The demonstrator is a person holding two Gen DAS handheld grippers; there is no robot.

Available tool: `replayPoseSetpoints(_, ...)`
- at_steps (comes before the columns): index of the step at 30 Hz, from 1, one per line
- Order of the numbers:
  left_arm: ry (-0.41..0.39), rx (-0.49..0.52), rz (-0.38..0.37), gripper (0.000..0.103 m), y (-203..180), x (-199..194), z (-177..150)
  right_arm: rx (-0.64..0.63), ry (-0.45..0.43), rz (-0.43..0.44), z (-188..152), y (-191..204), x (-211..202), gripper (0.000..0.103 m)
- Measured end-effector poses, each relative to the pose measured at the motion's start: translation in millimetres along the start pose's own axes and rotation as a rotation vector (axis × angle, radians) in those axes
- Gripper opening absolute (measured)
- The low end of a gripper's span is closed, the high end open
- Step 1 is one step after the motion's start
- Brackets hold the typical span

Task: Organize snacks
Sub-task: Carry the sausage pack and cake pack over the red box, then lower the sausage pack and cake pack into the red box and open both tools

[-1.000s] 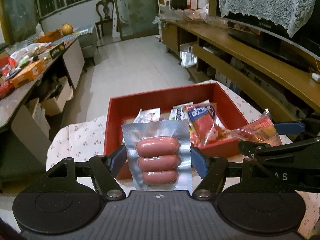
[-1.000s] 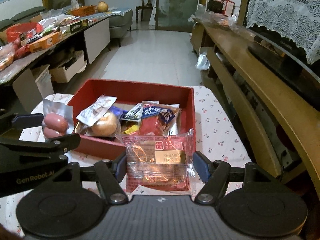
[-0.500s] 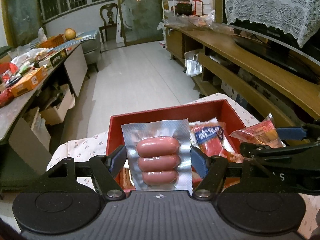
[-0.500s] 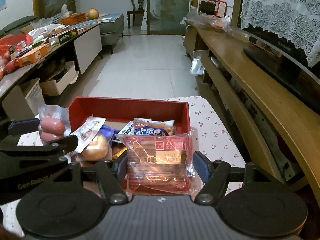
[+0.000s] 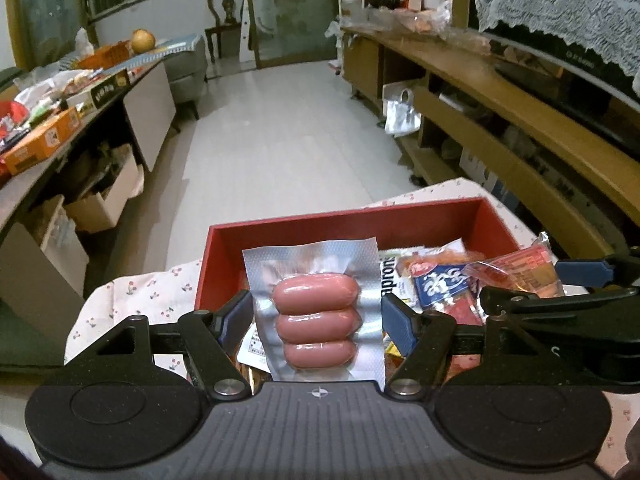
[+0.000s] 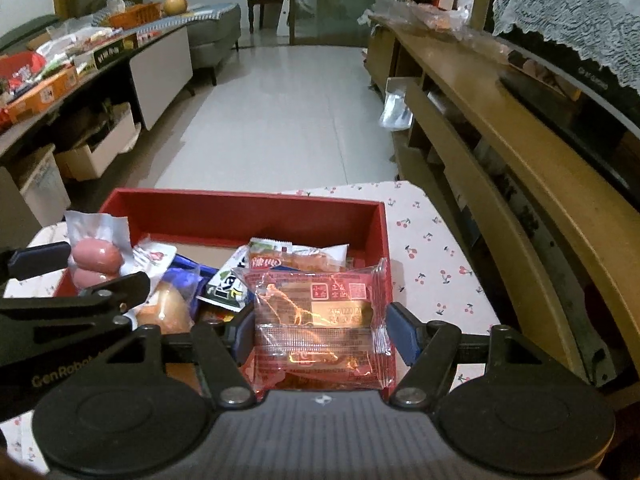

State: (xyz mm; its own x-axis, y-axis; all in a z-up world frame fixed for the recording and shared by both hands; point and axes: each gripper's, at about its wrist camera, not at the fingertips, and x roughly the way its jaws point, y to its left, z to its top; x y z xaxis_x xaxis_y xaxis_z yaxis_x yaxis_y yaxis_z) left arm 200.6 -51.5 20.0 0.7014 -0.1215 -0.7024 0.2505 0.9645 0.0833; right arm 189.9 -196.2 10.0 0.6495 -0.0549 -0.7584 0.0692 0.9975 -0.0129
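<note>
On the cherry-print cloth, a red box holds snack packets.

Right gripper grips a red snack packet above the near edge of a red box holding snacks.

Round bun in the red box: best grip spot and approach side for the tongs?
Take the bun from above, across its rounded middle. Only its top shows among the packets in the red box, so side access looks blocked. Both tongs are full: left holds the sausage pack, right the red packet.
</note>
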Motion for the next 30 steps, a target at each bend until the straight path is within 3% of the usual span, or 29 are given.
replayPoseSetpoints(21, 0.058, 0.000, 0.015, 0.076, 1.2, 16.5, -4.2, -0.020, 0.040, -0.004, -3.2, 5.0, 20.2, 0.077)
replayPoseSetpoints(30, 0.045, -0.002, 0.014, 0.082, 2.8, 14.0, -1.7, -0.003, 0.036, 0.005, -1.1, 0.0, 19.6, 0.079)
